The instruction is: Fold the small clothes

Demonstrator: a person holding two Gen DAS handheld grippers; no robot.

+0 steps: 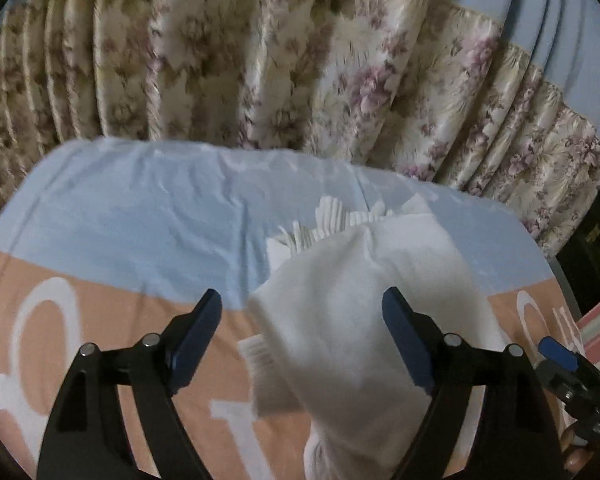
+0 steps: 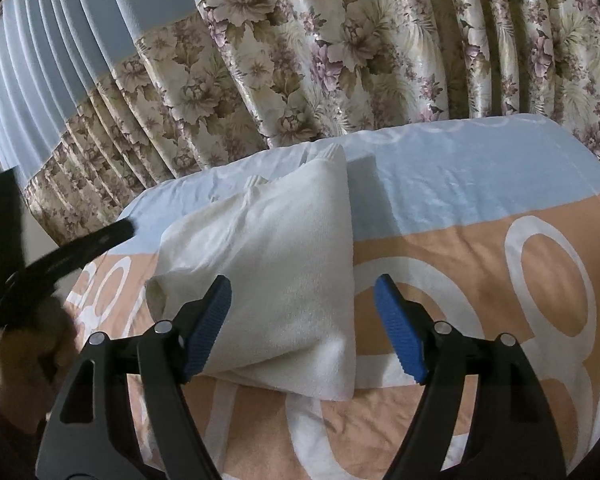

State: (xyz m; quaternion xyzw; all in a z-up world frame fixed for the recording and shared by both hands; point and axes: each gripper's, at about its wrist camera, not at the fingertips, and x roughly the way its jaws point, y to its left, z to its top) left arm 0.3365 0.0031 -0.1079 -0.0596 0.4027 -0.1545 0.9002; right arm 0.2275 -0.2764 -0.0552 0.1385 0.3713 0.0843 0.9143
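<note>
A white garment (image 1: 352, 304) lies folded on the blue and peach sheet (image 1: 140, 216), its ribbed hem at the far end. My left gripper (image 1: 302, 340) is open above its near part, with nothing between the blue pads. In the right wrist view the same white garment (image 2: 284, 272) lies folded in layers, with a thick folded edge at the near right. My right gripper (image 2: 304, 328) is open just above that near edge and holds nothing. The left gripper's black frame (image 2: 72, 248) shows blurred at the left, held by a hand.
A flowered curtain (image 1: 300, 60) hangs right behind the far edge of the bed. The peach band carries large white letters (image 2: 540, 280). The right gripper (image 1: 560, 356) shows at the lower right of the left wrist view. Dark furniture (image 1: 596, 248) stands at the far right.
</note>
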